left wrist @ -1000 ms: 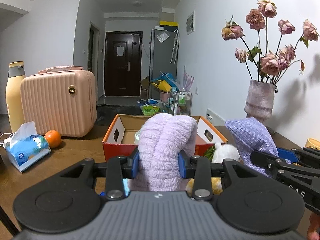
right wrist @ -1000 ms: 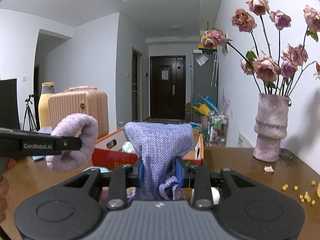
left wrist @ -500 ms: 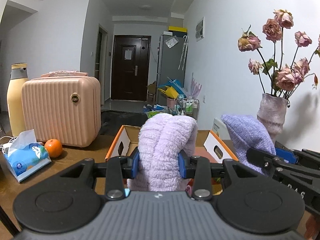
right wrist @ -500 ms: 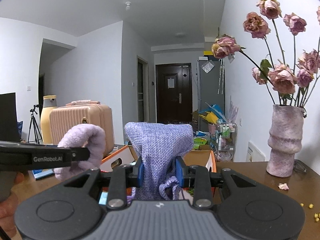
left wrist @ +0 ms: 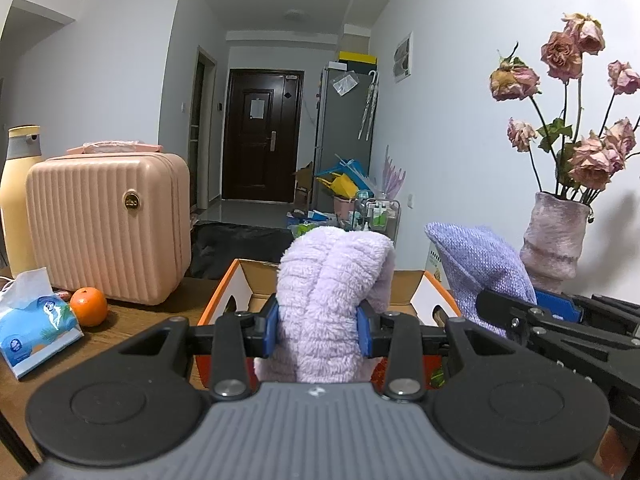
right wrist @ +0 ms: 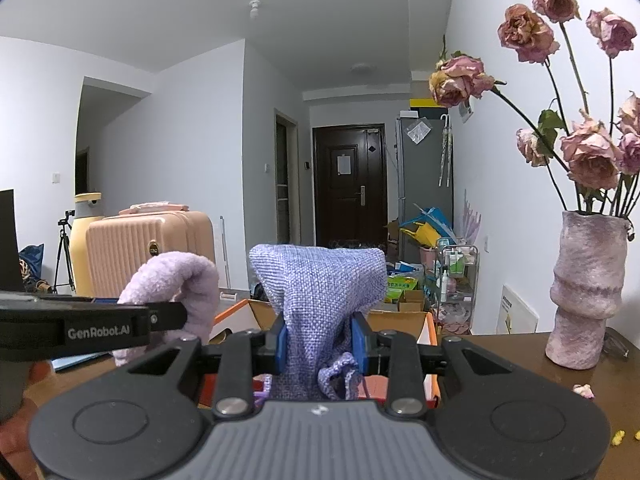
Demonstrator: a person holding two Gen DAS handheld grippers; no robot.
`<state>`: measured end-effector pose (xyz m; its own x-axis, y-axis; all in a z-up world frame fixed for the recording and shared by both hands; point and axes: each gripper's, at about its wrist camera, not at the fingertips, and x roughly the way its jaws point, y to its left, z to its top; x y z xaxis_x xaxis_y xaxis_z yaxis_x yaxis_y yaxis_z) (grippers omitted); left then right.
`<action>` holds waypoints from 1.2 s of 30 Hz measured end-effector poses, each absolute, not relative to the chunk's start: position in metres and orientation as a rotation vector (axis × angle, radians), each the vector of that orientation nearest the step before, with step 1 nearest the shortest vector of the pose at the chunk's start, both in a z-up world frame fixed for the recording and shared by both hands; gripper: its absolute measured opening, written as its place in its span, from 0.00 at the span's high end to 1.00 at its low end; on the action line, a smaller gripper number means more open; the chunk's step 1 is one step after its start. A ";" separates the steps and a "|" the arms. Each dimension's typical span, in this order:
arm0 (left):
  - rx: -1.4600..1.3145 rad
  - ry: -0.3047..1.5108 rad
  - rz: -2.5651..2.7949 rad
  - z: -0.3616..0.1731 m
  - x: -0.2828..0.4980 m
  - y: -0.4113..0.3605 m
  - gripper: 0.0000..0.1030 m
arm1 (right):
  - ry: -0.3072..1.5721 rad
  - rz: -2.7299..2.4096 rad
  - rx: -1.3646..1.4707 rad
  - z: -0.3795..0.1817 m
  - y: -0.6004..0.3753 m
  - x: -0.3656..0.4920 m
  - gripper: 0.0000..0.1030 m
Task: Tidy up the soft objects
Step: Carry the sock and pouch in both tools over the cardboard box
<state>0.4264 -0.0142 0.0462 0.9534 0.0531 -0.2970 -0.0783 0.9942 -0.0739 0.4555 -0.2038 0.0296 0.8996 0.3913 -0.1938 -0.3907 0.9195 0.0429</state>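
My left gripper [left wrist: 318, 330] is shut on a fluffy lilac towel [left wrist: 332, 300] and holds it up in front of an open orange cardboard box [left wrist: 224, 300]. My right gripper [right wrist: 322, 344] is shut on a woven purple cloth [right wrist: 320, 288] and holds it above the same box [right wrist: 400, 316]. In the left wrist view the purple cloth [left wrist: 480, 268] and the right gripper show at the right. In the right wrist view the lilac towel [right wrist: 180, 280] and the left gripper show at the left.
A pink ribbed suitcase [left wrist: 108, 224], a yellow bottle [left wrist: 16, 196], an orange [left wrist: 89, 306] and a tissue pack [left wrist: 32, 326] stand left on the wooden table [left wrist: 132, 320]. A vase of dried roses [right wrist: 586, 292] stands right, by the wall.
Both grippers have risen with their cloths; the box and table now sit lower in both views. The grips are unchanged.
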 end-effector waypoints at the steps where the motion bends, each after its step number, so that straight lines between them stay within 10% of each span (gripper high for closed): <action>1: -0.084 0.301 0.069 0.045 0.430 -0.014 0.64 | 0.202 0.407 0.003 0.029 -0.203 0.459 0.71; 36: -0.038 0.322 0.110 0.027 0.527 -0.015 0.64 | 0.262 0.411 -0.040 0.015 -0.199 0.565 0.71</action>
<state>0.5271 -0.0147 0.0270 0.9426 0.1019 -0.3181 -0.1140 0.9933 -0.0194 0.5654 -0.1989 0.0150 0.8833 0.3900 -0.2600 -0.4003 0.9163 0.0143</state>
